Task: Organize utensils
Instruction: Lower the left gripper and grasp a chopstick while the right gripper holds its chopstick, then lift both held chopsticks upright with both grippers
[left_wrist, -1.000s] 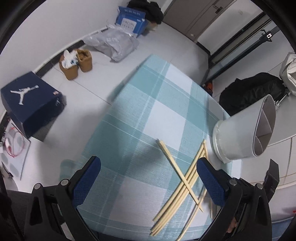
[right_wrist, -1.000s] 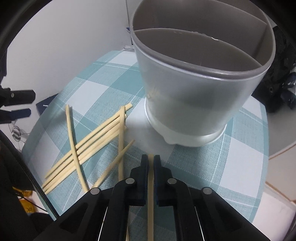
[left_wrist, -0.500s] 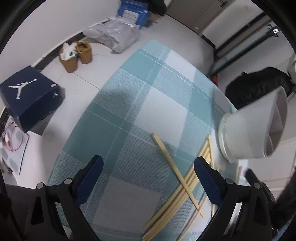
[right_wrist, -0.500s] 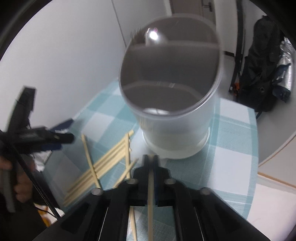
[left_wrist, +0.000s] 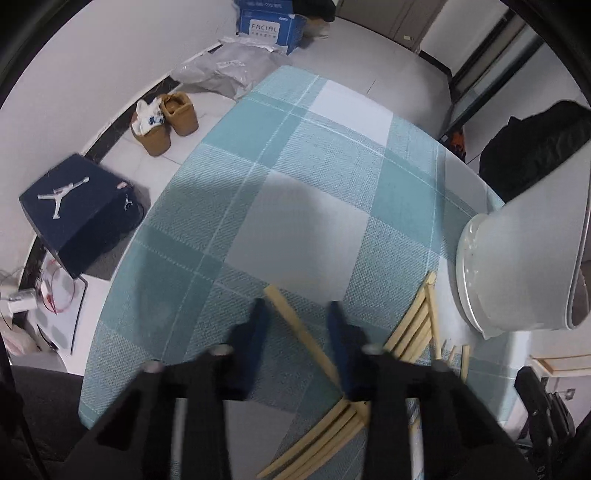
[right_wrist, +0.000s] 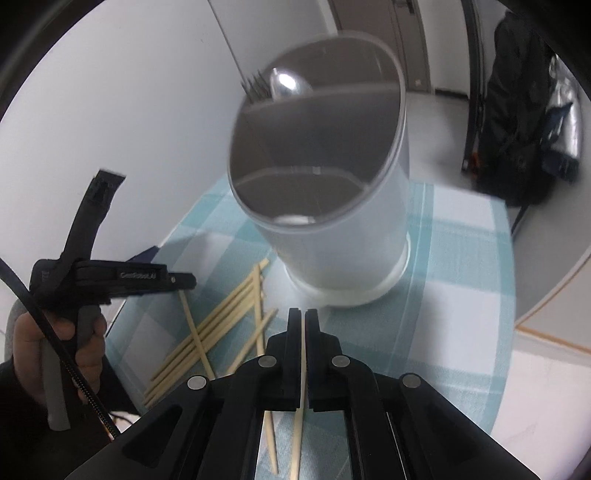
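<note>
Several pale wooden chopsticks (left_wrist: 413, 325) lie crossed on the teal checked tablecloth (left_wrist: 295, 177); they also show in the right wrist view (right_wrist: 221, 325). A grey divided utensil holder (right_wrist: 332, 206) stands beside them, with a spoon and fork in its far compartment; its side shows in the left wrist view (left_wrist: 524, 266). My right gripper (right_wrist: 303, 317) is shut on one chopstick (right_wrist: 301, 387), raised in front of the holder. My left gripper (left_wrist: 295, 310) is partly open, its blue pads either side of one chopstick (left_wrist: 295, 321); it also shows in the right wrist view (right_wrist: 184, 282).
On the floor lie a dark shoe box (left_wrist: 81, 206), brown shoes (left_wrist: 166, 118), a grey bag (left_wrist: 221, 70) and a blue carton (left_wrist: 269, 22). A black backpack (right_wrist: 517, 110) stands past the table's far edge.
My left gripper's jaws have narrowed from wide open and moved over a chopstick. My right gripper has lifted its chopstick higher, now looking down into the holder.
</note>
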